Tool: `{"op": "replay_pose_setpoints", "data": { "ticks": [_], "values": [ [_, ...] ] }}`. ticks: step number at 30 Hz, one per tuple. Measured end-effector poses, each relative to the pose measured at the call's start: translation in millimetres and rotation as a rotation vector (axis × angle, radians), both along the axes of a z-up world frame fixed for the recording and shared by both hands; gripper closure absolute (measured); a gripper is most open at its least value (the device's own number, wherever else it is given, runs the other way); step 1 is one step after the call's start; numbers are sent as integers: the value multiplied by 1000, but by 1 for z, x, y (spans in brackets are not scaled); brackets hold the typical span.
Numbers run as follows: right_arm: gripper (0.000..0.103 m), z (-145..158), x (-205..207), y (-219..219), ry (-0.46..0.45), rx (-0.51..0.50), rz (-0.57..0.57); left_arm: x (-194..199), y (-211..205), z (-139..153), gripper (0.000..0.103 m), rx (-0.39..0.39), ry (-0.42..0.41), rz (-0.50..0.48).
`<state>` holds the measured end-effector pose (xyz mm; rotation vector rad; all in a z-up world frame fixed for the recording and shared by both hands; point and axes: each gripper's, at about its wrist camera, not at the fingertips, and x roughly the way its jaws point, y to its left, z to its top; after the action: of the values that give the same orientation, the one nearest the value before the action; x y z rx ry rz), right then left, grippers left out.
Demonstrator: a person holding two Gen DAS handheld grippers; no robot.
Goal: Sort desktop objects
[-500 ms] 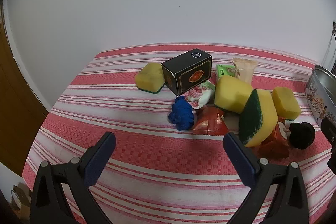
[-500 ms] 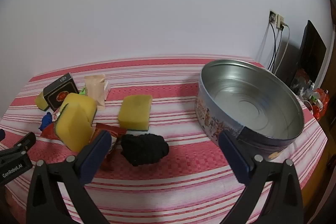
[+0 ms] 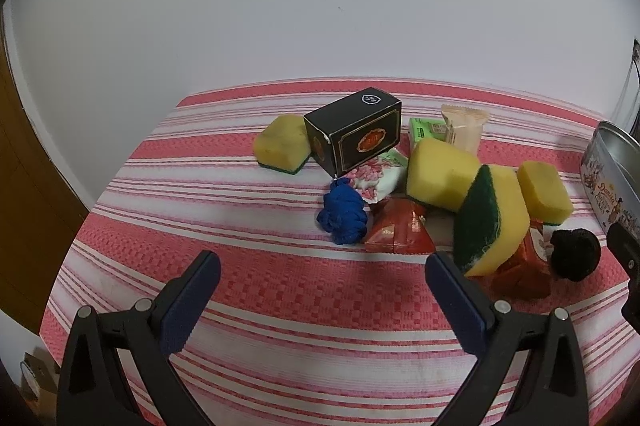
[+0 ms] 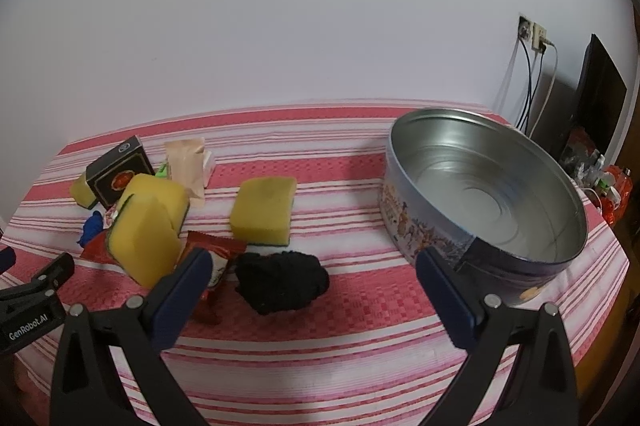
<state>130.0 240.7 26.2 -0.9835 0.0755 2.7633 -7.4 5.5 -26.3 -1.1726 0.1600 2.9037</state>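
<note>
Left gripper jaws wide, nothing between, above bare striped cloth. Just beyond: blue cord bundle, red packet. Behind, black box tilted, long axis running left-right, propped on pile. Tilted sponge leans on edge, green face toward the left.

Right gripper jaws wide, empty. Black bundle just ahead on cloth; yellow sponge flat behind it. Round tin at right, mouth upward, empty.
</note>
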Motion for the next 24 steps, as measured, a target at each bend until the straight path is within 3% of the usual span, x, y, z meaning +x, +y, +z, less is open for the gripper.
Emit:
{"op": "replay_pose_setpoints", "data": {
  "ticks": [24],
  "values": [
    [0, -1, 0, -3, -3, -3, 9, 0, 1, -3, 0, 10, -14, 3]
  ]
}}
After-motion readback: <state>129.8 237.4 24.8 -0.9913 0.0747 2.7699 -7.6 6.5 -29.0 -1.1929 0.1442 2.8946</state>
